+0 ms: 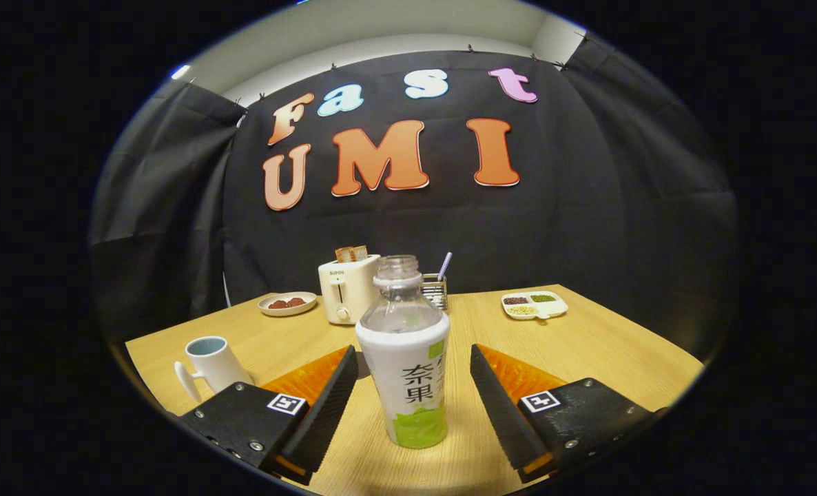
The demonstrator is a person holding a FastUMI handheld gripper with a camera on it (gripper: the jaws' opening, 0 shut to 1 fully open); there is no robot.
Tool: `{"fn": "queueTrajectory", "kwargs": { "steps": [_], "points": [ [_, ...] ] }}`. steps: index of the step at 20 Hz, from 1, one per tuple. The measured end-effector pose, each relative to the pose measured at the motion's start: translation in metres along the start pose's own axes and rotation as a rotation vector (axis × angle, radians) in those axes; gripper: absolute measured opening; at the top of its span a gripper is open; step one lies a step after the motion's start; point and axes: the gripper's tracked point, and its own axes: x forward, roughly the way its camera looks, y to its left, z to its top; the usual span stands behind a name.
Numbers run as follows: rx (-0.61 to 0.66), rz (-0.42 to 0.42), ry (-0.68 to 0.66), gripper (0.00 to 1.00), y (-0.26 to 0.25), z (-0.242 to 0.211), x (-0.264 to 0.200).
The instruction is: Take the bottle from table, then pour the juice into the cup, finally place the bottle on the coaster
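One wooden table (587, 344) carries everything you see, with black cloth hung behind it and along both sides, and a pale wall and ceiling above the cloth. Your gripper (408, 399) is spread wide, and its fingers (326, 406) stand on either side of the bottle (408, 365) without touching it. The bottle stands upright on the table between them, uncapped, with a white and green label; you cannot tell how much liquid is in it, as the clear upper part looks nearly empty. Beyond it, a cream toaster (346, 289) holds two slices of toast (351, 253). To the left of your left finger stands a white cup (212, 365) with a blue-grey inside, handle turned left; its contents are not visible. A divided tray (534, 304) near the far right corner holds dark, green and pale grains in separate sections. A small plate (287, 304) left of the toaster holds reddish-brown pieces. Behind the bottle, a wire holder (436, 289) carries a striped straw (444, 265).
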Motion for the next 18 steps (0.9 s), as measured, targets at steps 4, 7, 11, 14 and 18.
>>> {"fn": "queueTrajectory", "kwargs": {
  "steps": [4, 7, 11, 14, 18],
  "points": [
    [0.061, -0.012, 0.079, 0.94, 0.000, -0.024, 0.008],
    [0.089, -0.007, 0.101, 0.86, 0.002, -0.034, 0.012],
    [0.071, -0.034, 0.149, 0.73, 0.004, -0.054, 0.014],
    [0.057, -0.064, 0.147, 0.69, 0.002, -0.052, 0.015],
    [0.042, -0.072, 0.152, 0.65, 0.008, -0.046, 0.014]
  ]
}}
